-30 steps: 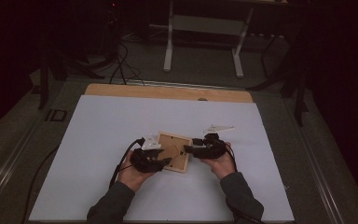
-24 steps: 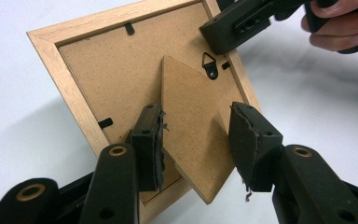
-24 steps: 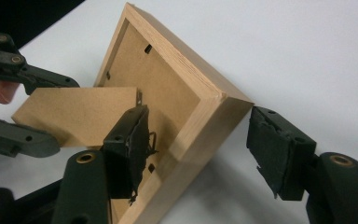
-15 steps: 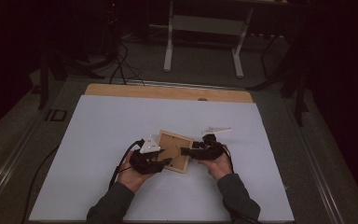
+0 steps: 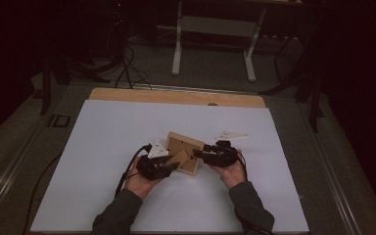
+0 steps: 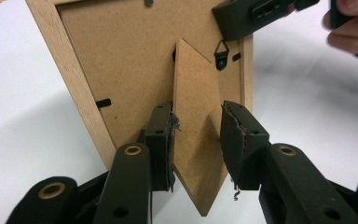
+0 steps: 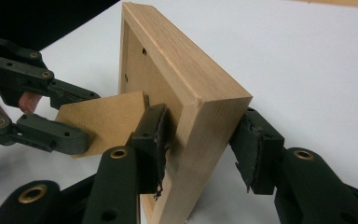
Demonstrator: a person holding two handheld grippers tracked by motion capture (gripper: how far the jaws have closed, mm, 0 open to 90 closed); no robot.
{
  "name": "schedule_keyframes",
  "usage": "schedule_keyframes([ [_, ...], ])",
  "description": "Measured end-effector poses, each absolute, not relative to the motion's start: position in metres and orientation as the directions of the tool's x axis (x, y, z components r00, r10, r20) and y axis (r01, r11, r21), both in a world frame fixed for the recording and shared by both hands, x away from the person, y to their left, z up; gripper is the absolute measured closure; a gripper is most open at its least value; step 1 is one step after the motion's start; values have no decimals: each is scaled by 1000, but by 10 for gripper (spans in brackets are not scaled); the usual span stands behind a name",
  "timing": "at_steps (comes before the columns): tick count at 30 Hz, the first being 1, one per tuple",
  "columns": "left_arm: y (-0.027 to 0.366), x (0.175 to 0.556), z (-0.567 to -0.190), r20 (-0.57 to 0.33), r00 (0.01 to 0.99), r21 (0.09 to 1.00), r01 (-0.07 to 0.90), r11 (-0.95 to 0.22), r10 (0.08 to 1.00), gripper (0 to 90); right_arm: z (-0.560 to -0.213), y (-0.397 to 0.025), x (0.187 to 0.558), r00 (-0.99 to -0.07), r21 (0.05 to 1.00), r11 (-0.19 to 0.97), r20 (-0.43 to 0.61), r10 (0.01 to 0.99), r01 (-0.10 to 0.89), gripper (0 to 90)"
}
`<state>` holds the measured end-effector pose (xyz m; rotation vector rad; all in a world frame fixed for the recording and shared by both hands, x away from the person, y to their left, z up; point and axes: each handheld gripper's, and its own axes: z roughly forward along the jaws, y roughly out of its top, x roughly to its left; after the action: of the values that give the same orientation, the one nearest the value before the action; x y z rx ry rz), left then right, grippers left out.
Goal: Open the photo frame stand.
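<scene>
A light wooden picture frame (image 5: 190,143) is held tilted above the white table, its brown back (image 6: 121,60) facing the person. A fibreboard easel stand (image 6: 198,140) swings out from that back. My left gripper (image 6: 196,144) is shut on the stand's lower part, one pad on each face; from above the left gripper (image 5: 169,166) sits at the frame's near left. My right gripper (image 7: 200,140) is shut on the frame's thick side rail (image 7: 191,79), with the stand (image 7: 107,121) and the left gripper (image 7: 74,116) beyond it. Seen from above, the right gripper (image 5: 200,155) meets the frame's right edge.
The white sheet (image 5: 103,147) covers the table, with a bare wooden strip (image 5: 176,96) along the far edge. Cables (image 5: 127,68) and a metal stand's legs (image 5: 176,49) lie on the dark floor beyond. Both forearms come in from the near edge.
The frame has tipped up from lying nearly flat, and the stand has swung out from its back in the left gripper. Both hands shifted slightly toward the near edge.
</scene>
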<state>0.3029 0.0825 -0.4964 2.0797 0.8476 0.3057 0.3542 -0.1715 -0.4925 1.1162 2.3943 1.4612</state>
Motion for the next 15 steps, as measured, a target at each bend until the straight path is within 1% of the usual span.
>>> schedule_keyframes([
  [5,80,306,-498,-71,736,781,461,-421,674,664,-487,-169,353,-728,818,290,211,652,497,569],
  [9,79,308,-500,-66,729,780,463,-420,682,670,-484,-169,352,-731,823,295,196,654,485,576],
  [15,77,312,-503,-35,716,781,455,-428,697,670,-482,-169,351,-730,831,296,180,659,472,582],
])
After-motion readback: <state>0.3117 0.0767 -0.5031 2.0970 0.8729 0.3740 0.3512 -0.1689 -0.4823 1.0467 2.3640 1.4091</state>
